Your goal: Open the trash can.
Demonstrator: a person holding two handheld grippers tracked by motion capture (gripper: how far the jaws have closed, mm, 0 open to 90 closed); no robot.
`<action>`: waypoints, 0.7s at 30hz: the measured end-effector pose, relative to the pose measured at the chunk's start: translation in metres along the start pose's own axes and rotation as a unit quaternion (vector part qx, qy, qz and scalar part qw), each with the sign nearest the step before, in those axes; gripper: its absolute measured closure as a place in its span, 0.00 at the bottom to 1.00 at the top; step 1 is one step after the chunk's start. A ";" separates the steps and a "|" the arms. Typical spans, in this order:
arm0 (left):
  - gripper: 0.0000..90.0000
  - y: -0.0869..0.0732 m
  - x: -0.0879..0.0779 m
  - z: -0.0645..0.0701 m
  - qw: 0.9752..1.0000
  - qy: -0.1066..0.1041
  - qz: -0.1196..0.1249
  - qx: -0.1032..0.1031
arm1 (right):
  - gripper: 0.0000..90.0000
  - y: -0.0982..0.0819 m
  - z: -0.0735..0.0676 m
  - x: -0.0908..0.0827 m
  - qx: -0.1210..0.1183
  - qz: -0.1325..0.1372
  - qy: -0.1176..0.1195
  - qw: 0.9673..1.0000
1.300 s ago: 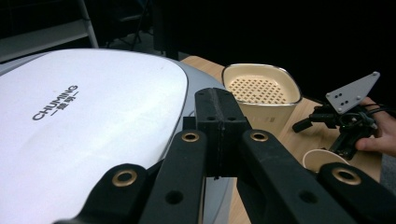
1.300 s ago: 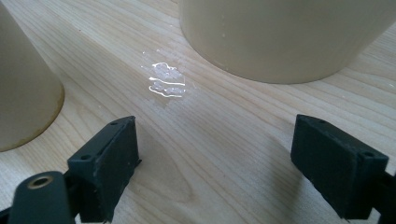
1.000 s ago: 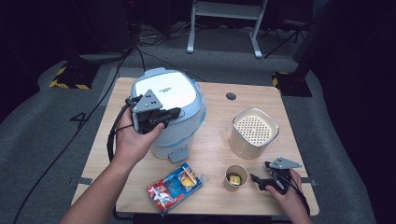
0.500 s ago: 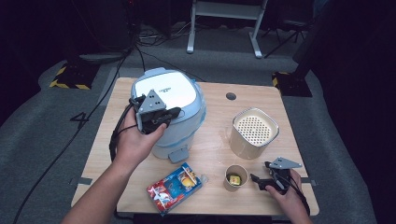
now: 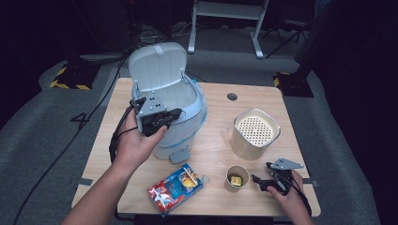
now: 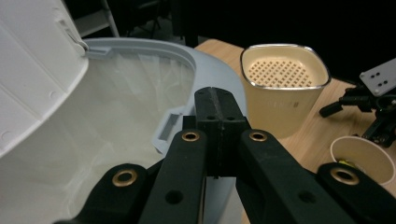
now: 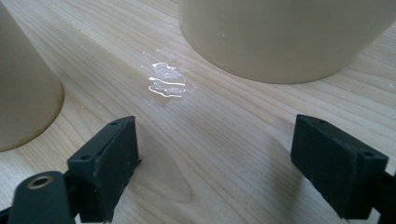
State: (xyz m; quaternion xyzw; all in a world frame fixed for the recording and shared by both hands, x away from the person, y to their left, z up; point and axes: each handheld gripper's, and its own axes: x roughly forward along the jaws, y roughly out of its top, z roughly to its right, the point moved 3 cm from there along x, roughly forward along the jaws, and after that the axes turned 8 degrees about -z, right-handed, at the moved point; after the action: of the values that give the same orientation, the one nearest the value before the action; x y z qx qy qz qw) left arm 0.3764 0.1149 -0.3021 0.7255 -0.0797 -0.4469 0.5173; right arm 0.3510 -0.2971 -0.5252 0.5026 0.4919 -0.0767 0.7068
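We hold the left gripper (image 5: 157, 119) with fingers fully closed, gripping nothing, over the front rim of the pale-blue plastic pedal bin (image 5: 185, 126), whose white lid (image 5: 157, 65) stands raised behind them. Our right gripper (image 5: 270, 180) rests on the wooden tabletop (image 5: 216, 140), fingers wide apart and empty, just beside the small paper cup (image 5: 236, 178).

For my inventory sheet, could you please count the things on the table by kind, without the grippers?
Bin with open lid: 1
Beige container with holed top: 1
Paper cup: 1
Snack packet: 1
Total: 4
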 end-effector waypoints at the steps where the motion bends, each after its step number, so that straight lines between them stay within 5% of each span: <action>1: 1.00 0.000 0.000 0.000 1.000 -0.003 0.002 -0.003 | 0.17 0.000 0.000 0.000 0.000 0.000 0.000 1.000; 7: 1.00 -0.002 -0.001 -0.007 0.999 -0.028 0.018 -0.021 | 0.17 0.000 0.000 0.000 0.000 0.000 0.000 1.000; 8: 0.78 -0.002 -0.001 -0.007 0.998 -0.035 0.032 -0.032 | 0.17 0.000 0.000 0.000 0.000 0.000 0.000 1.000; 9: 0.78 -0.002 -0.002 -0.007 0.998 -0.043 0.036 -0.031 | 0.17 0.000 0.000 0.000 0.000 0.000 0.000 1.000; 13: 0.63 -0.004 -0.007 0.004 0.996 -0.075 0.045 -0.013 | 0.17 0.000 0.000 0.000 0.000 0.000 0.000 1.000; 21: 0.54 -0.022 -0.019 0.021 0.996 -0.083 0.037 0.010 | 0.17 0.000 0.000 0.000 0.000 0.000 0.000 1.000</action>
State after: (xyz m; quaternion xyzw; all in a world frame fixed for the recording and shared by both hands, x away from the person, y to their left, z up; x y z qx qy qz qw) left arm 0.3422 0.1217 -0.3108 0.6877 -0.1535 -0.4851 0.5179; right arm 0.3509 -0.2972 -0.5252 0.5028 0.4918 -0.0771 0.7067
